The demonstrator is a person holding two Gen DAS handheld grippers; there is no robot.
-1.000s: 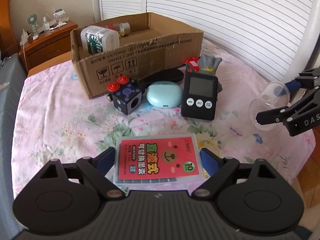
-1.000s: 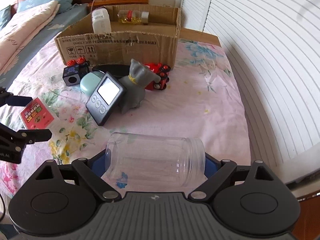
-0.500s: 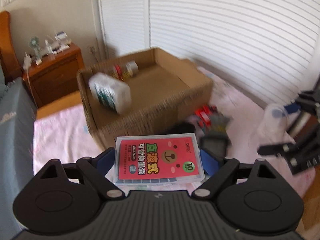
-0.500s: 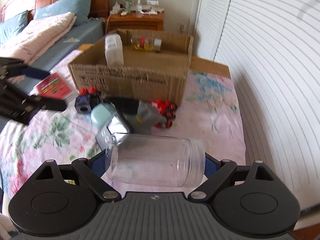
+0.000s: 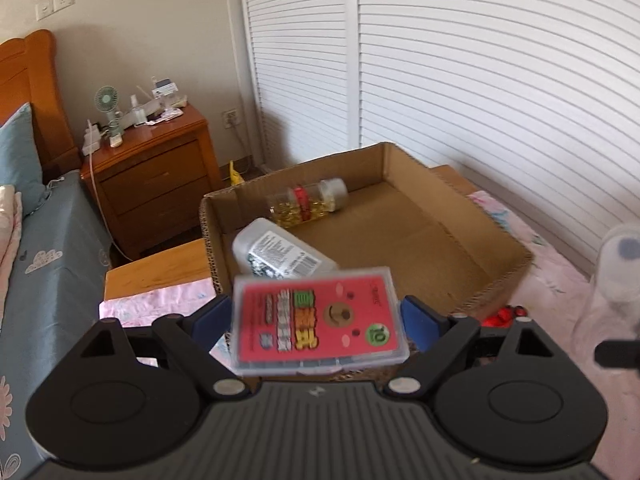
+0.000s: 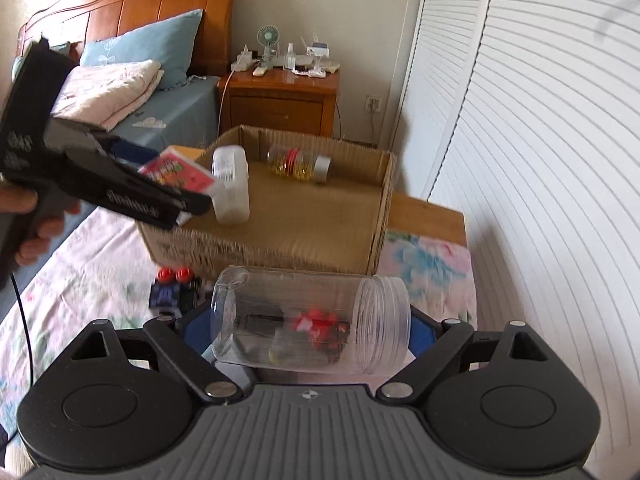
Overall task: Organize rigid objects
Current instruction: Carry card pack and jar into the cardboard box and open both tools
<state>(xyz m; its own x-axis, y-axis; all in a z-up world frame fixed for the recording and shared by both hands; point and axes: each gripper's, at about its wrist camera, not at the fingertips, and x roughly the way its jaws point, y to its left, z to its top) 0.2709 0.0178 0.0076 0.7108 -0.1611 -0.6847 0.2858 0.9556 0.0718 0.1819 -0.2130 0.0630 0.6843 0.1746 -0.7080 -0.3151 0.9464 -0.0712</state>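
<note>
Left gripper (image 5: 318, 316) sits over the near-left corner of the cardboard box (image 5: 460, 232); jaws are opening, with the red-labelled clear case (image 5: 320, 320) between the blue pads, tilted, and a gap showing on both sides, so not clamped. Right gripper (image 6: 310, 320) is clamped on a clear plastic jar (image 6: 312, 320), lying sideways, mouth to the right, in front of the box's near wall. In the box: a white bottle (image 6: 230, 184) lying at the left and a jar of yellow capsules (image 6: 300, 164) against the far wall. On the floral bed cover (image 6: 80, 280) in front of the box: a dark cube with red buttons (image 6: 172, 288) and a red toy (image 5: 506, 314).
</note>
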